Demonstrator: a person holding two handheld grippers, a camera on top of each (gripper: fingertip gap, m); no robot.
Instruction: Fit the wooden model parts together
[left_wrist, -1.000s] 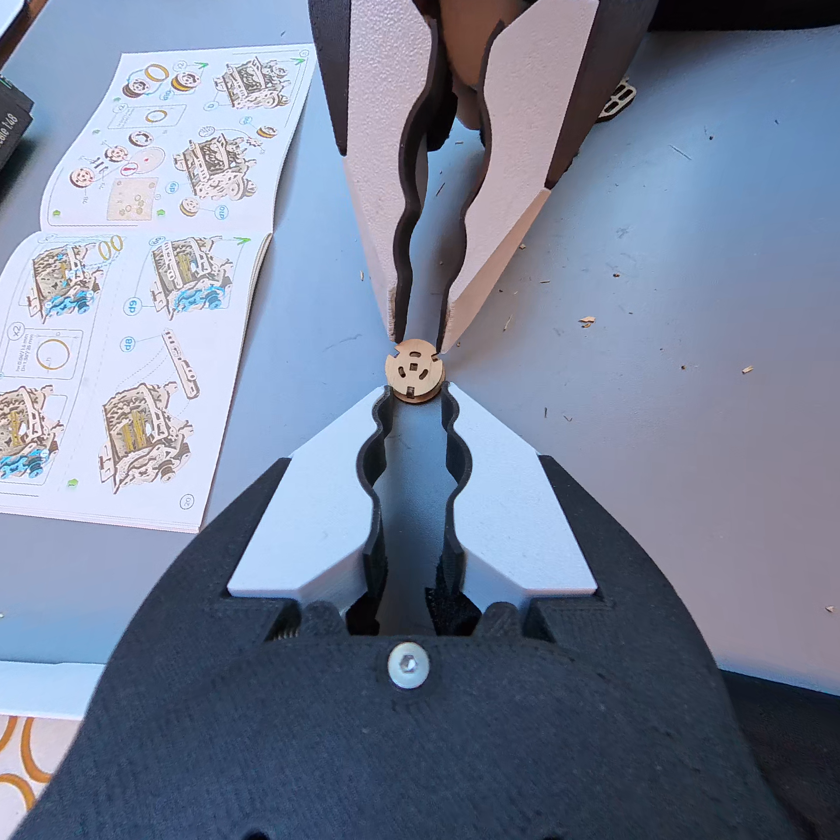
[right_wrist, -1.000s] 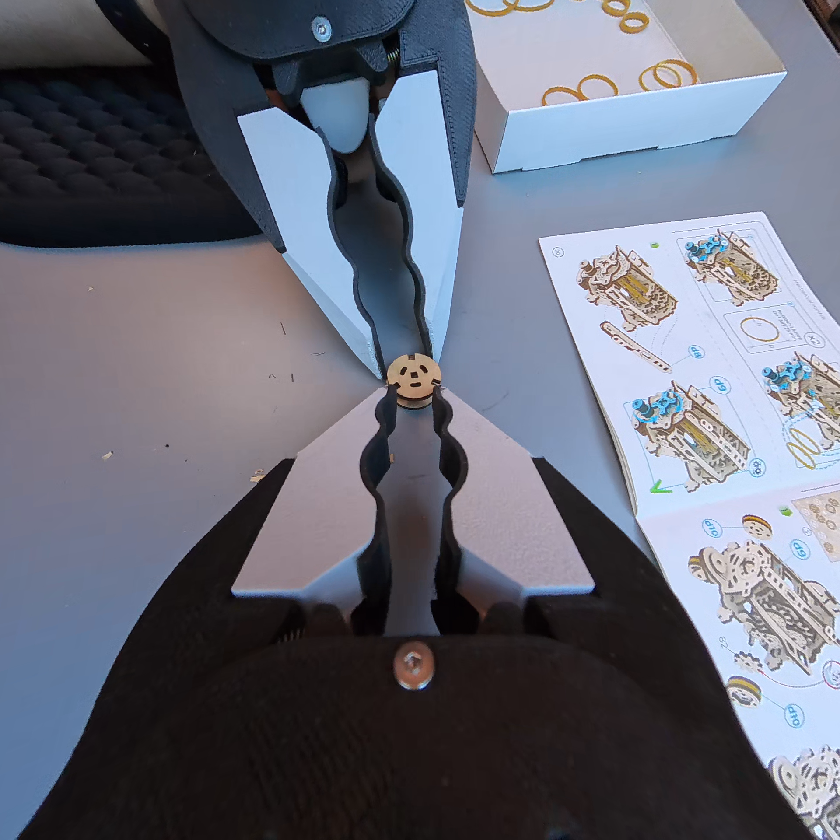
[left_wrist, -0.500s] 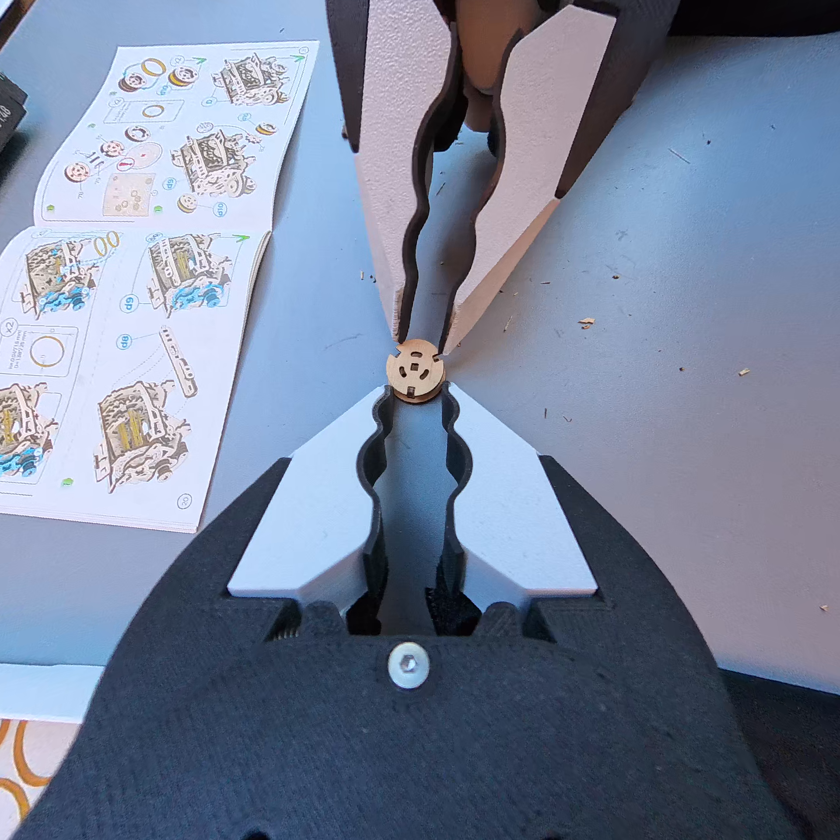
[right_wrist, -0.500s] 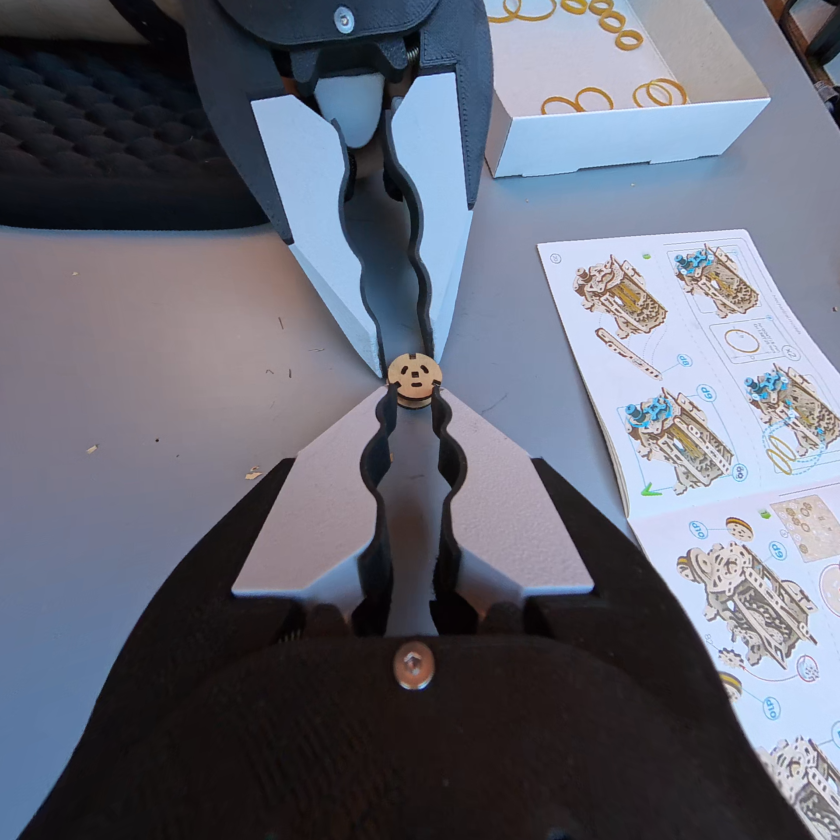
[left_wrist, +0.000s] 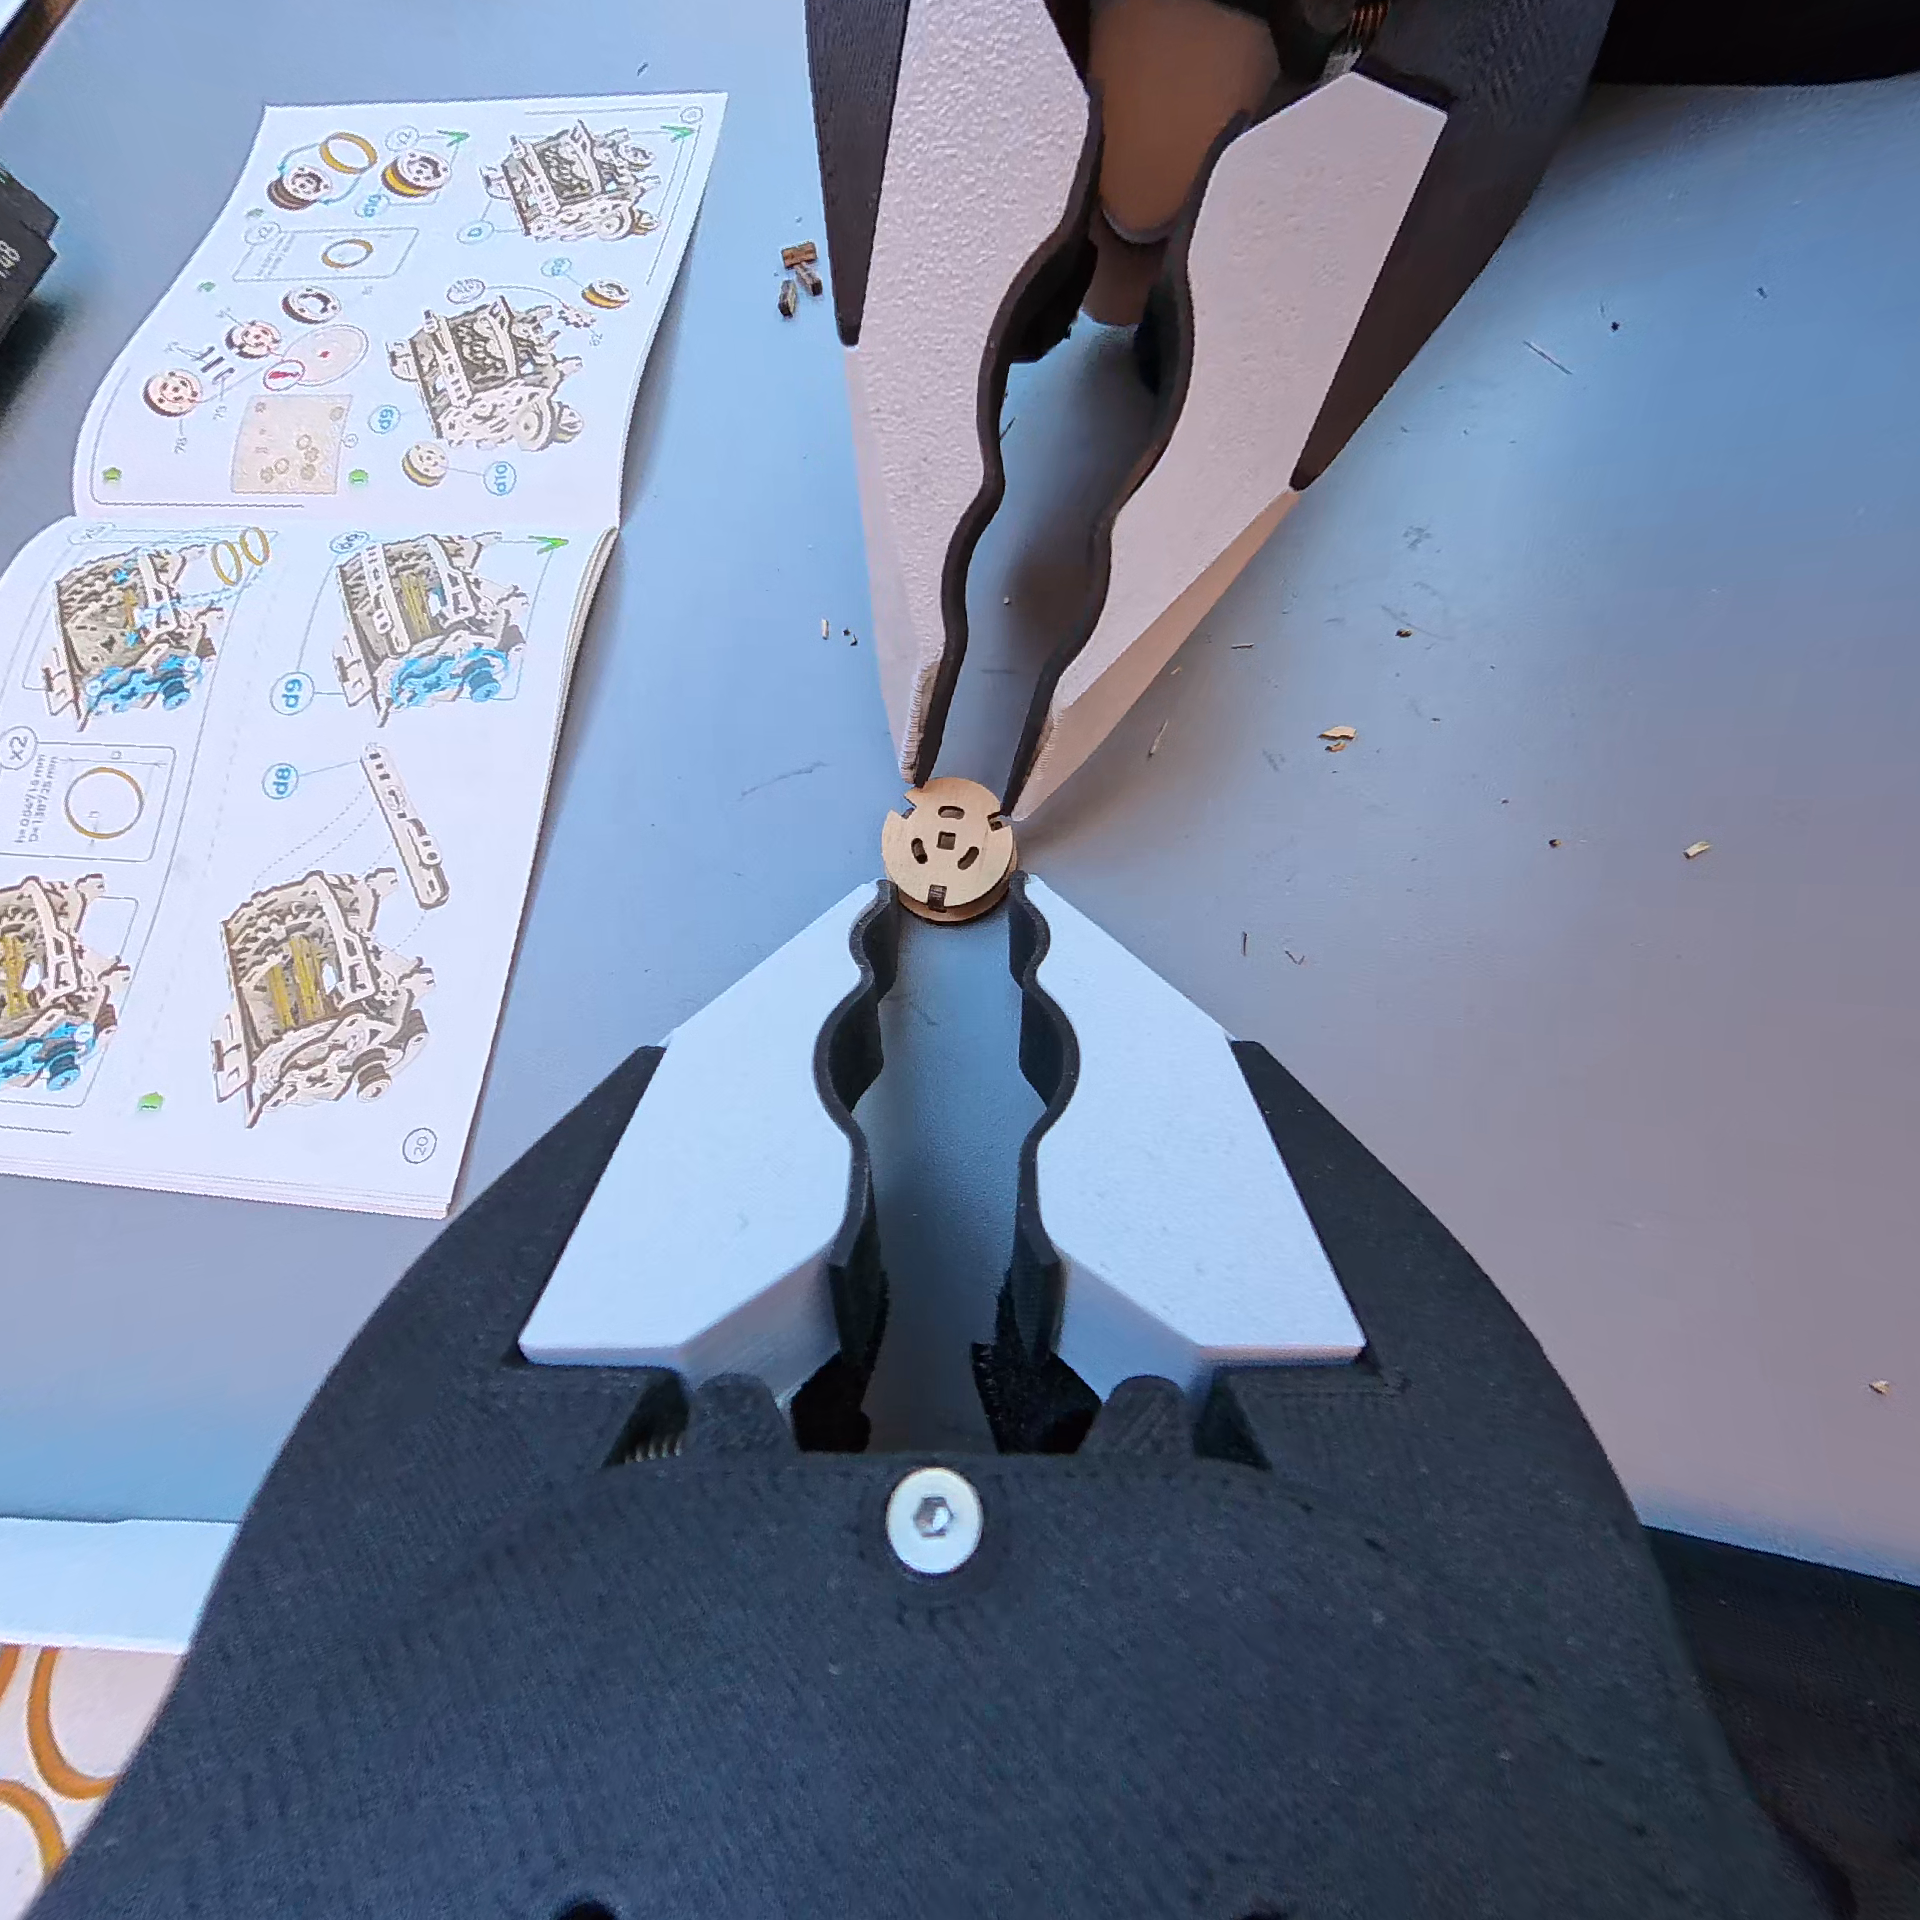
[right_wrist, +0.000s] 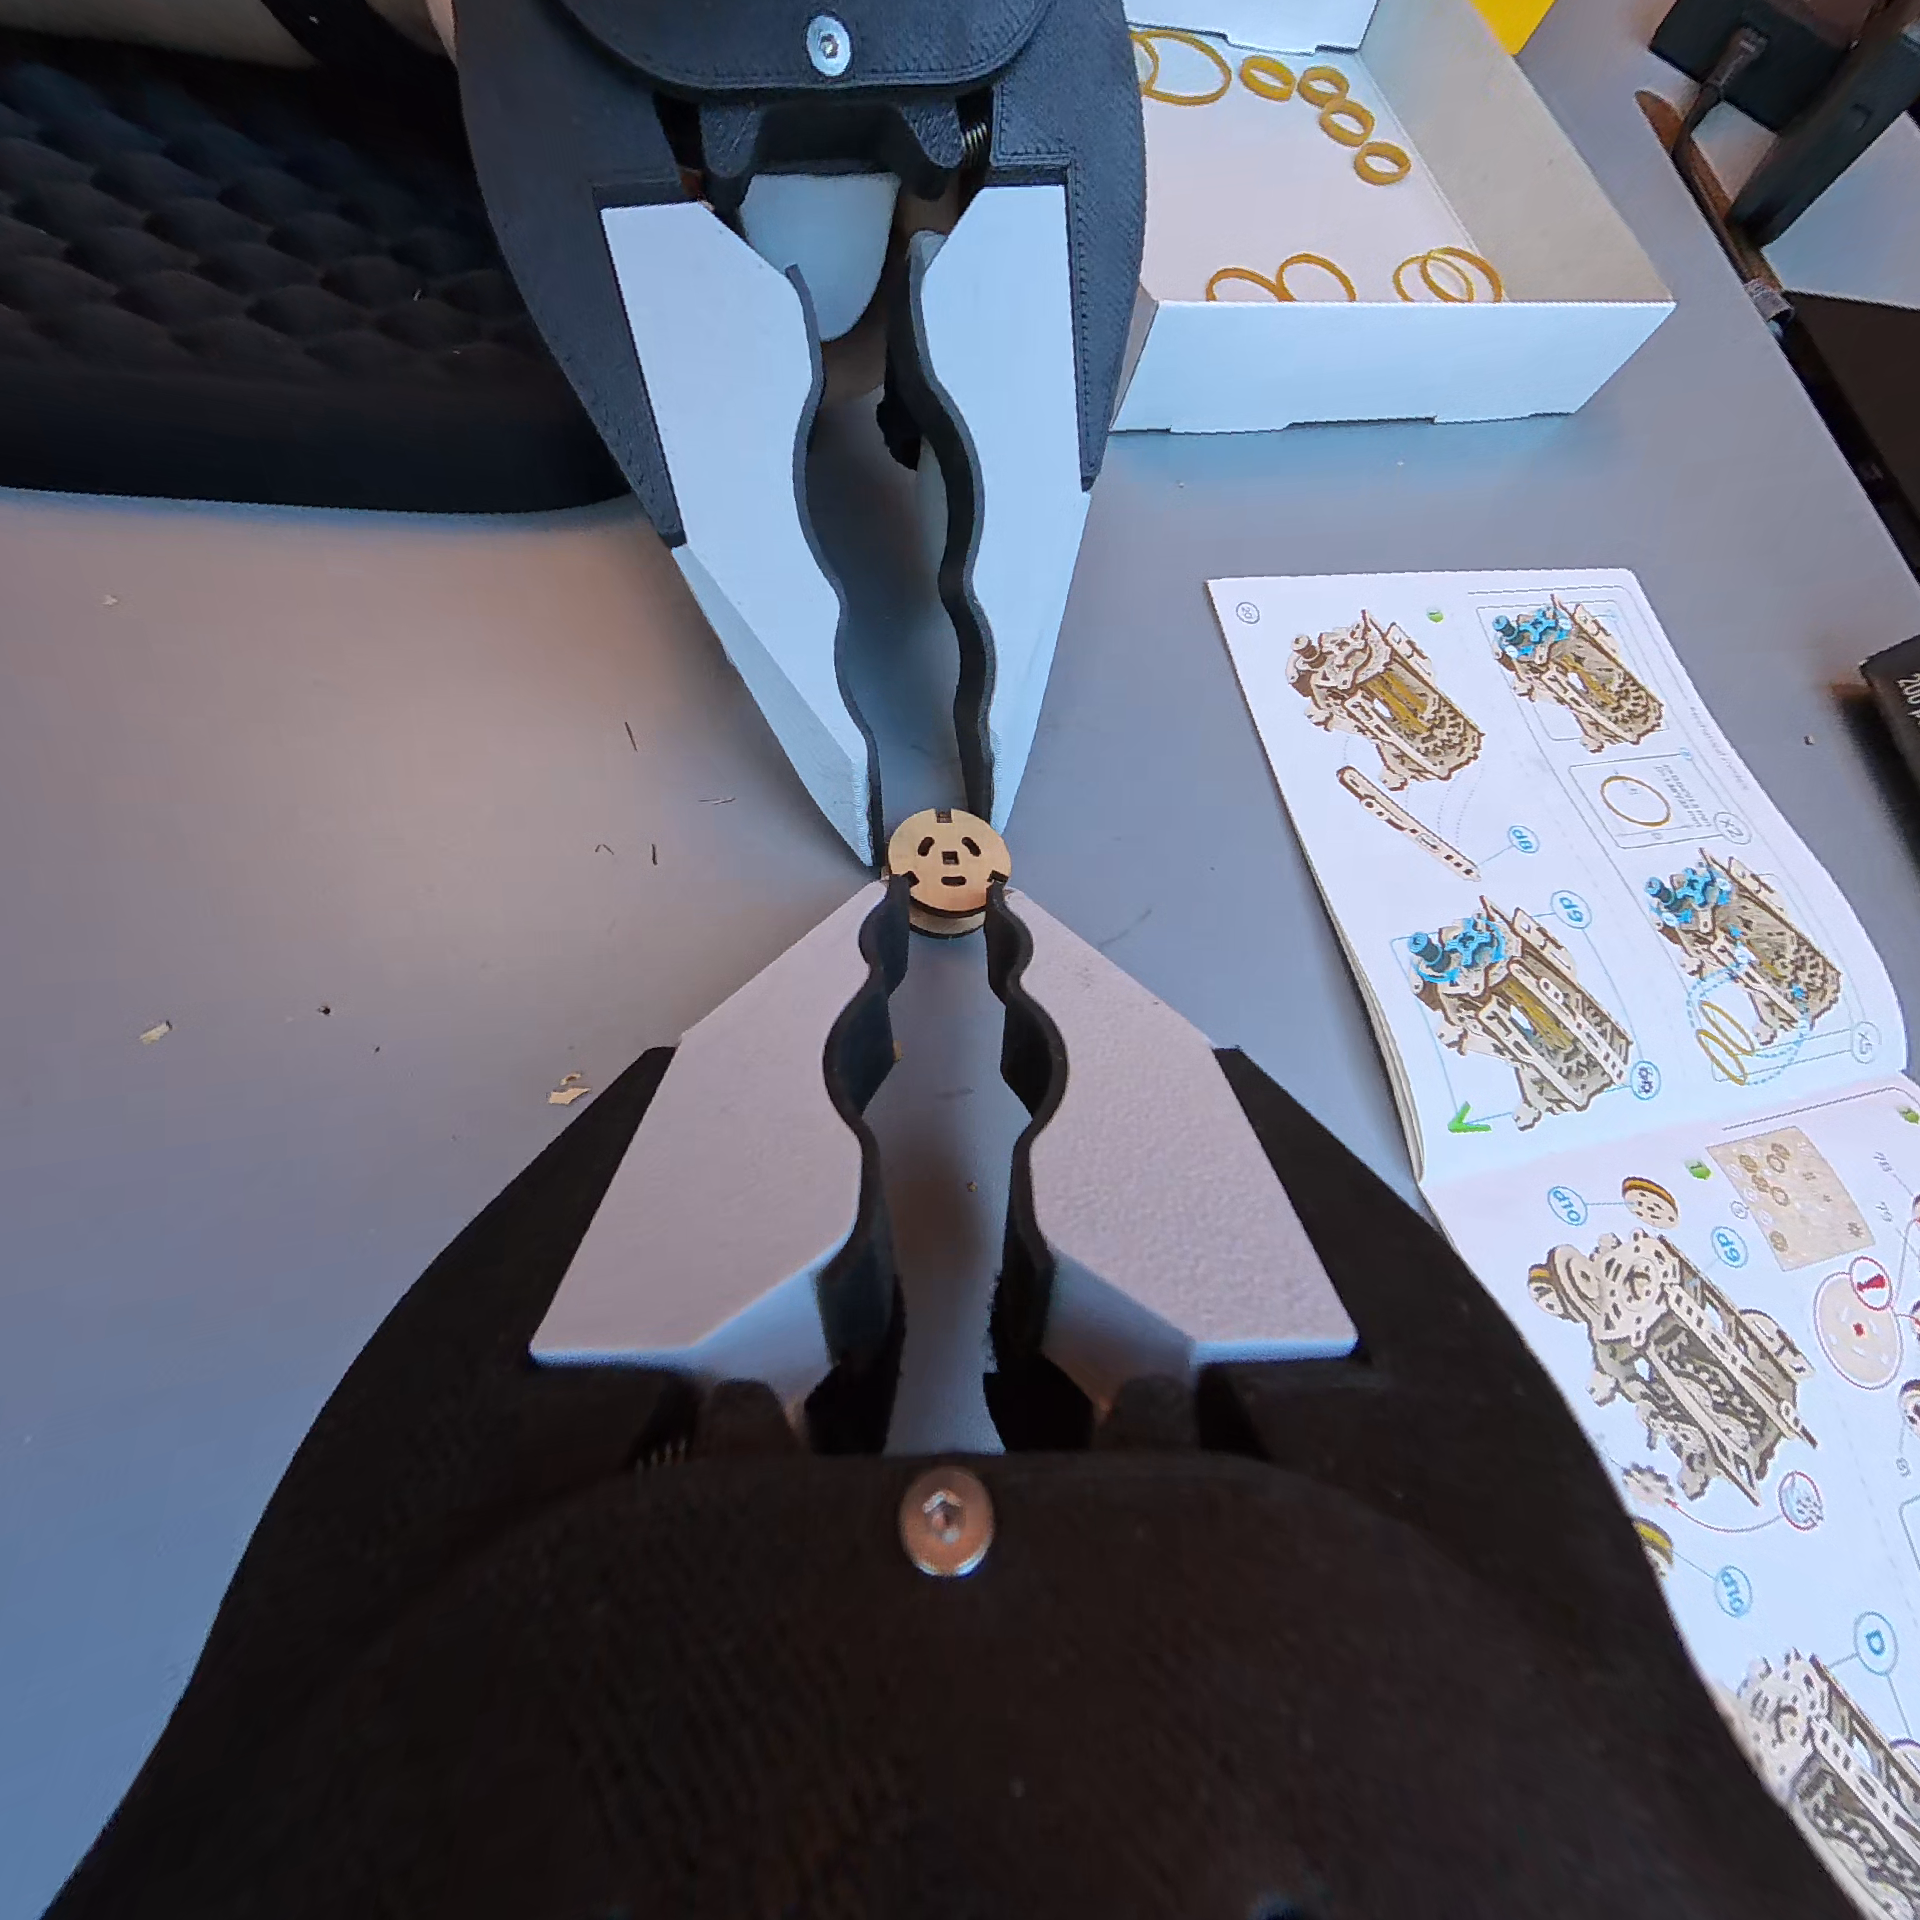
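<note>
Left hand-held gripper (left_wrist: 948, 891) is closed on the near edge of a small stack of wooden discs (left_wrist: 948, 847), its fingertips pinching the lower layers. Right hand-held gripper (right_wrist: 945, 902) grips the same stack (right_wrist: 948, 871) from the opposite side, head-on to the left one. The stack sits exactly between the two sets of tips, flat face up, just above or on the grey table (left_wrist: 1558, 935); contact with the table cannot be confirmed. Both grippers are equally near. The stack axis runs vertical, across the line joining the grippers. Judgement: seating the layers calls for squeezing along that axis, not along the gripper line. An instruction booklet (left_wrist: 312, 623) lies open alongside.
</note>
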